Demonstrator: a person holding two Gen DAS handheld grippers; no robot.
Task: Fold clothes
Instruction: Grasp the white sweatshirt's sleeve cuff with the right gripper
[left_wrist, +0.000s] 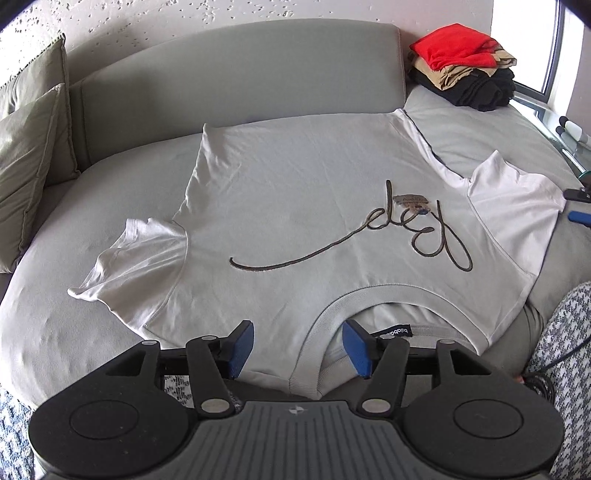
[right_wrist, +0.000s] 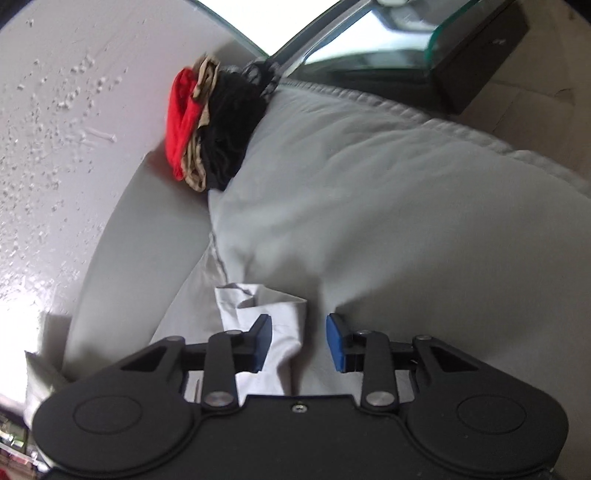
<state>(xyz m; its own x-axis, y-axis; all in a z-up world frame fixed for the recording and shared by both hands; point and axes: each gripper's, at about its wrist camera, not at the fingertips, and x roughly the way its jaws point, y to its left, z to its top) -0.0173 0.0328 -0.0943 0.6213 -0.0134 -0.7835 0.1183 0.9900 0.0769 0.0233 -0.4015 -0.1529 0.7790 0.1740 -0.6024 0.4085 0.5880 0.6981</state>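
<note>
Your left gripper (left_wrist: 298, 349) sits at the near edge of the white T-shirt (left_wrist: 295, 206), jaws spread wide, nothing pinched. The collar (left_wrist: 369, 295) lies between and under the blue pads (left_wrist: 242, 349); whether a pad rests on the cloth can't be told from here. The shirt is laid flat, front up, on the grey sofa seat (left_wrist: 55, 314), neck toward you, hem toward the backrest.

Hard to make out: the shirt's near edge is cut off behind your gripper body. A small tag (left_wrist: 412, 201) lies on the chest script, its print too small to read. The neck label (left_wrist: 397, 331) reads roughly "balabala", seen upside down and partly hidden by the right-hand pad. The dark cursive on the chest (left_wrist: 369, 236) can't be read with confidence.

Around, left to right: two grey-green cushions (left_wrist: 29, 147) at the sofa's left end; the crumpled left sleeve (left_wrist: 136, 254); a folded stack (left_wrist: 465, 66), red over tan over black, at the far right corner; markers (left_wrist: 570, 129) on a glass surface by the window.

Your right gripper (right_wrist: 299, 343) shows jaws part open, narrower than the left. The right wrist view is blurred and tilted. A bunched fold of white cloth (right_wrist: 273, 314) lies under and beside the left pad, but the pads don't press it. The same stack (right_wrist: 207, 125) shows beyond, against the wall.
</note>
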